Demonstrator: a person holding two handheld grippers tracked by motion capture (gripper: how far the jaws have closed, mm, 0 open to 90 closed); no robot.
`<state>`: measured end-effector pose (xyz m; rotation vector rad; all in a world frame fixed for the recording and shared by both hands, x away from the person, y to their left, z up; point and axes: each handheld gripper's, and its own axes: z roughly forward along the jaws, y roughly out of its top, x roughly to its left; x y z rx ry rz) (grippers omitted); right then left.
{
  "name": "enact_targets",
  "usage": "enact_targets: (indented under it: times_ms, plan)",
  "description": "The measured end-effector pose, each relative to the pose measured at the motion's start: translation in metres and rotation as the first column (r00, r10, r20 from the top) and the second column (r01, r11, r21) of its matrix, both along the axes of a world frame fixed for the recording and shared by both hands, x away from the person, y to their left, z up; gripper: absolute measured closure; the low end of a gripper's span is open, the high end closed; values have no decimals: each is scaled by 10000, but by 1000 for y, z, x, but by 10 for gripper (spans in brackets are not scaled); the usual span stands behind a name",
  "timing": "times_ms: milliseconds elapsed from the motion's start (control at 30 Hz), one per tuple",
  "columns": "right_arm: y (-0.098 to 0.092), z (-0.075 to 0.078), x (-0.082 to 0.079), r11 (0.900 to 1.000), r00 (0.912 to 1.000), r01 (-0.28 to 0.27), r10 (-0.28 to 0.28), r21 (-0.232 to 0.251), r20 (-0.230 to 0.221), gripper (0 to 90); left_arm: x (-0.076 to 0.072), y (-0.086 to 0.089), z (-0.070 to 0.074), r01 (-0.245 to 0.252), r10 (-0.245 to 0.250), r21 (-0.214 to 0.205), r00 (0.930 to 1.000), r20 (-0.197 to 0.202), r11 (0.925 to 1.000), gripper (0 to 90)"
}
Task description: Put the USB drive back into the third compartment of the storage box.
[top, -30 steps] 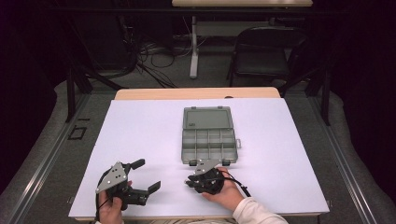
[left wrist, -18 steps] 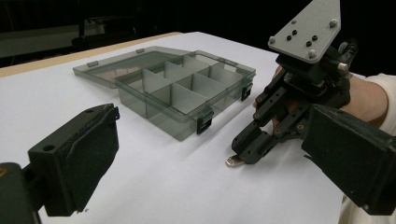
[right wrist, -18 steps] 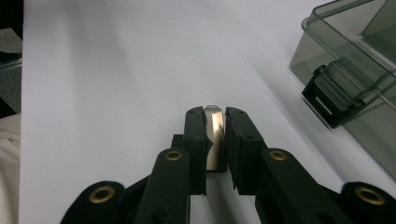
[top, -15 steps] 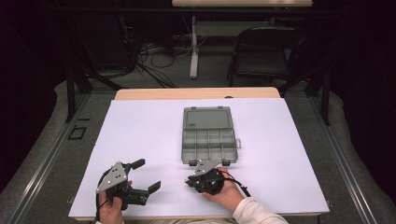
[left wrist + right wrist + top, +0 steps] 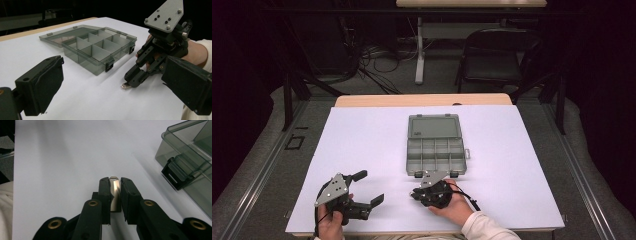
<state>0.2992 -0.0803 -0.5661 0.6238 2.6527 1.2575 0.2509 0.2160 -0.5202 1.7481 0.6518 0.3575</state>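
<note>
Small flat brass-coloured metal piece [image 5: 114, 192] clamped between right gripper [image 5: 115, 185] jaws, held at the white table sheet [image 5: 362, 145] just in front of open smoky-grey plastic compartment box [image 5: 435, 150], left gripper [image 5: 367, 189] jaws spread apart, further left of box

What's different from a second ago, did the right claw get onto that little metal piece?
The right claw has just closed the last bit and is shut on the small metal piece, low at the table. The left claw stays open, and the open organizer box has not moved.
</note>
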Motion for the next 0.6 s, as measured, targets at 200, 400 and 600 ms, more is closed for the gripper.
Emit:
enact_targets:
  times_ms: [200,400,600]
  plan:
    - [-1,2,0,10000,10000,24,-24,59,26,795,0,0,0,18,-18,22,10000,2,10000,36]
    - [-3,4,1,9999,10000,47,-48,163,83,795,0,0,0,6,-6,16,10000,0,10000,36]
    - [-5,8,1,9995,9999,82,-84,321,68,795,0,1,0,47,-47,34,10000,-14,10000,37]
